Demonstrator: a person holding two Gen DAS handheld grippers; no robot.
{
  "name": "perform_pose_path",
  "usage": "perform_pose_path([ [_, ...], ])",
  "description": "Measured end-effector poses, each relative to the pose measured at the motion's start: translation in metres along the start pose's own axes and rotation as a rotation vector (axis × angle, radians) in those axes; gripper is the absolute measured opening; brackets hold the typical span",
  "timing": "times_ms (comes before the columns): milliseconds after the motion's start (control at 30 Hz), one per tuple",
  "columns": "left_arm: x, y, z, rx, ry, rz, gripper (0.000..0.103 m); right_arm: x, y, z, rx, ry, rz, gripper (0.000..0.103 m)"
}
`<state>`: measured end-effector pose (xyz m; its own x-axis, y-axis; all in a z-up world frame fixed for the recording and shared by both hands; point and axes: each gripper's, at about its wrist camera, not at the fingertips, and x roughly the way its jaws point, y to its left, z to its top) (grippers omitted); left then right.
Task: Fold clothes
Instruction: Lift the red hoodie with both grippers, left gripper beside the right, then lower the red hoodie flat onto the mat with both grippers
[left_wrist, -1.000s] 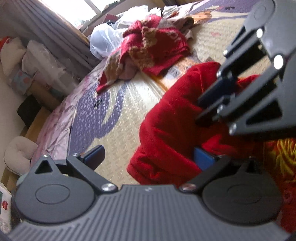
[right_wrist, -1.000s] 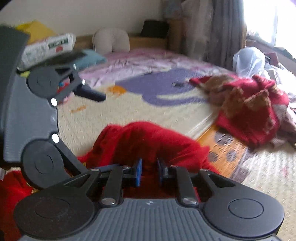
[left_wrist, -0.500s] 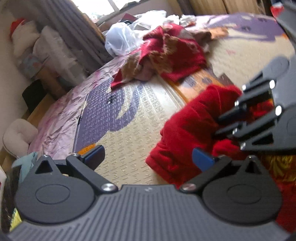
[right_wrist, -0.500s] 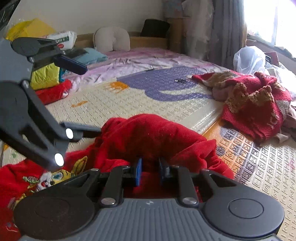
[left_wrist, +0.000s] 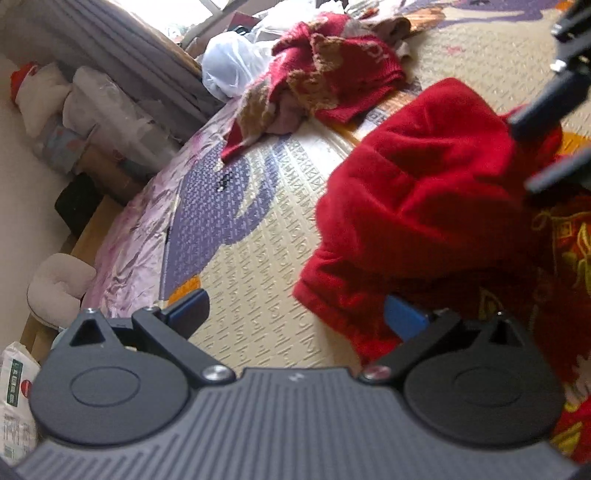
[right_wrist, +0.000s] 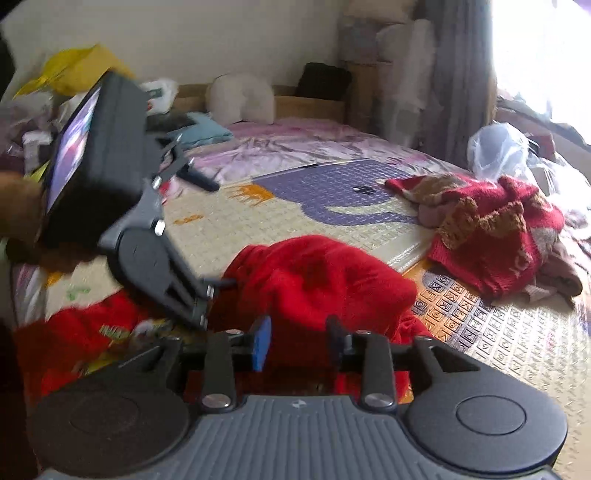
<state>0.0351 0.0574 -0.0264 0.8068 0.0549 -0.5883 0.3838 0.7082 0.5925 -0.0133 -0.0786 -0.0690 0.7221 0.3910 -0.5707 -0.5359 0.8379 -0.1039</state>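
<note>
Red garment (right_wrist: 317, 280) on mat (right_wrist: 280, 229) | R tongs (right_wrist: 297, 341) opening, cloth between | L tongs (left_wrist: 295, 314) wide, prob. empty

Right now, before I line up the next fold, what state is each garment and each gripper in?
Red fleece garment: bunched in a heap on the play mat, not folded.
Red knitted sweater: crumpled at the mat's far edge, untouched.
Left gripper: fingers wide open, holding nothing; one pad beside the fleece hem.
Right gripper: fingers opening, red fleece between them, no longer pinched.
White plastic bag: lying crumpled beyond the sweater.
</note>
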Motion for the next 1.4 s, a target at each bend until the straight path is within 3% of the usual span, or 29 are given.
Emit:
perform_pose_path([
  [133, -0.012, 0.008, -0.005, -0.010, -0.012, 0.011, 0.103, -0.019, 0.015, -0.006, -0.106, -0.006, -0.018, 0.043],
  [200, -0.017, 0.010, -0.006, -0.015, -0.014, 0.016, 0.103, -0.025, 0.017, -0.005, -0.150, -0.048, -0.075, 0.043],
  [400, -0.029, 0.015, -0.009, -0.028, -0.024, 0.031, 0.103, -0.026, -0.030, 0.033, 0.077, -0.155, -0.115, 0.040],
  [533, -0.031, 0.020, -0.007, -0.054, -0.025, 0.024, 0.103, 0.010, -0.026, 0.048, 0.076, -0.087, -0.032, 0.017],
  [633, -0.032, 0.023, -0.010, -0.076, -0.021, -0.010, 0.103, 0.045, 0.000, 0.035, -0.026, 0.057, 0.027, 0.008],
  [700, -0.032, 0.020, -0.013, -0.066, -0.015, -0.031, 0.103, 0.065, 0.010, 0.020, -0.039, 0.126, 0.036, 0.008],
  [900, -0.048, 0.000, -0.029, 0.038, -0.029, -0.145, 0.103, 0.069, 0.006, 0.018, -0.012, 0.118, 0.015, 0.010],
  [1167, -0.089, -0.024, -0.046, 0.157, -0.074, -0.239, 0.103, 0.013, 0.014, 0.008, -0.158, 0.035, -0.026, 0.031],
  [1400, -0.110, -0.044, -0.054, 0.228, -0.087, -0.264, 0.103, -0.058, 0.046, -0.044, -0.394, 0.033, 0.004, 0.034],
])
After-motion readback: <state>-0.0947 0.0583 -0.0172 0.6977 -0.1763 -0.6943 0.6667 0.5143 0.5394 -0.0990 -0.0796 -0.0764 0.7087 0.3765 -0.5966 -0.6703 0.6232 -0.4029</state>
